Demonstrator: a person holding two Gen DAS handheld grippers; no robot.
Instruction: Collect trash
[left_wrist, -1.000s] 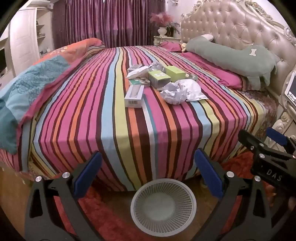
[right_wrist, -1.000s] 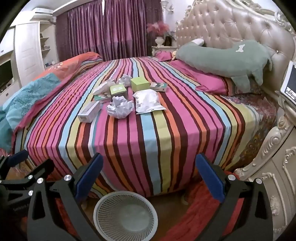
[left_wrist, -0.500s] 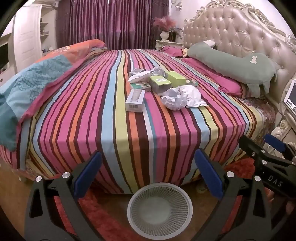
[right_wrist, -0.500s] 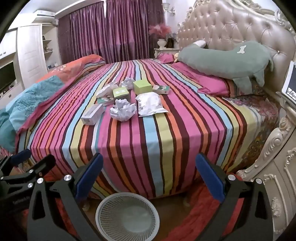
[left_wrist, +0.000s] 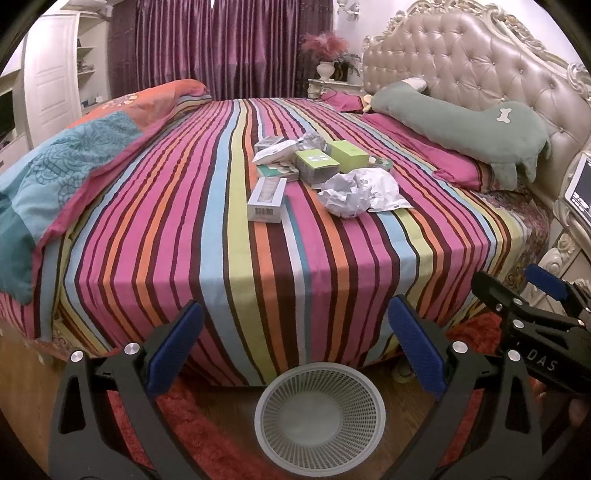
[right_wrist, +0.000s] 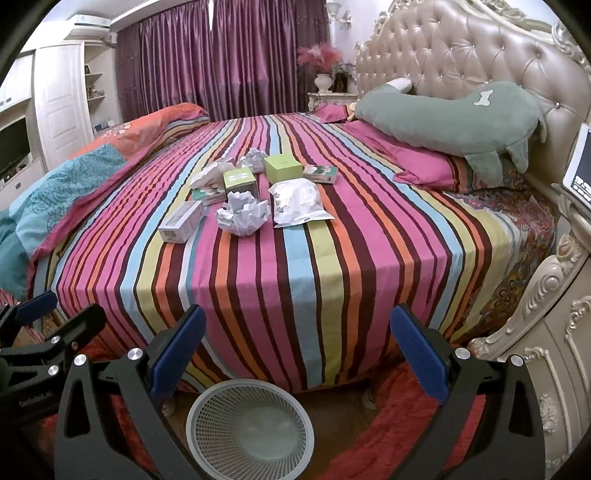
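Trash on the striped bed (left_wrist: 258, 280): crumpled paper ball (left_wrist: 345, 195), white carton (left_wrist: 266, 199) beside it, green boxes (left_wrist: 317, 166) behind. White mesh wastebasket (left_wrist: 320, 417) stands on the floor below. My left gripper (left_wrist: 295, 354) and right gripper (right_wrist: 295, 354) hang spread, empty, short of the bed.

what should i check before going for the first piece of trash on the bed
1. Left gripper jaws open, holding nothing: ok.
2. Right gripper jaws open, holding nothing: ok.
3. White mesh bin upright on the floor by the bed, mouth unobstructed: ok.
4. Crumpled paper ball loose on the striped bedspread, nearest the bed edge with the white carton: ok.
5. Path over the bedspread to the pile unobstructed: ok.
6. Whether the green boxes are empty: cannot tell.
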